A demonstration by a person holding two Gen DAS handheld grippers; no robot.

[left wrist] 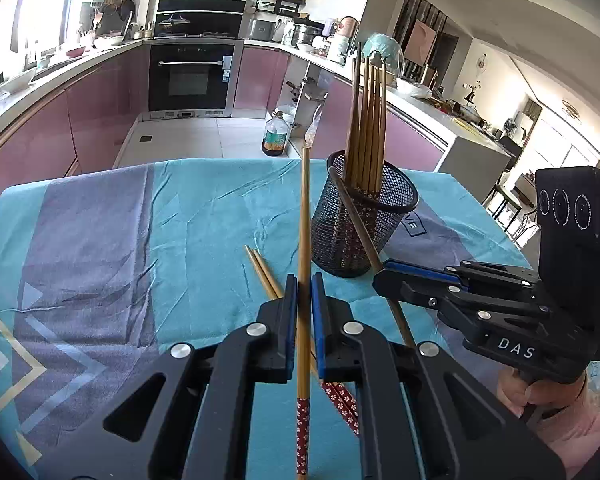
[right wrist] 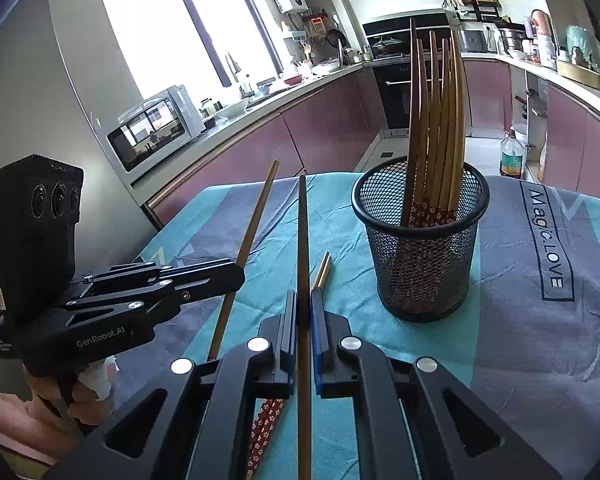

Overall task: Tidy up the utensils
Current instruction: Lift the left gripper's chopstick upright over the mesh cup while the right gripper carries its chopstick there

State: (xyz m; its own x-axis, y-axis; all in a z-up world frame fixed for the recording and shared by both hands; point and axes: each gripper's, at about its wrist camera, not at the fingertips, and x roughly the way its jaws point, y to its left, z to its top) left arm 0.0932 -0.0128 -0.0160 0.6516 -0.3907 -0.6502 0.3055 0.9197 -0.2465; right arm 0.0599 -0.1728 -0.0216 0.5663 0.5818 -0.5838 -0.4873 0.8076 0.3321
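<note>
A black mesh holder (left wrist: 364, 220) (right wrist: 420, 248) stands on the table with several wooden chopsticks (left wrist: 366, 120) (right wrist: 436, 128) upright in it. My left gripper (left wrist: 304, 284) is shut on a light chopstick (left wrist: 304, 216) with a red flowered end, held above the cloth, left of the holder. My right gripper (right wrist: 304, 300) is shut on a dark chopstick (right wrist: 303, 240); it also shows in the left wrist view (left wrist: 380, 276), the chopstick's tip near the holder's rim. A pair of chopsticks (left wrist: 264, 272) (right wrist: 322, 272) lies on the cloth under the grippers.
The table wears a teal and grey cloth (left wrist: 100, 240) (right wrist: 540, 320). Beyond its far edge is the kitchen floor with an oil bottle (left wrist: 275, 134), an oven (left wrist: 192, 76) and counters around.
</note>
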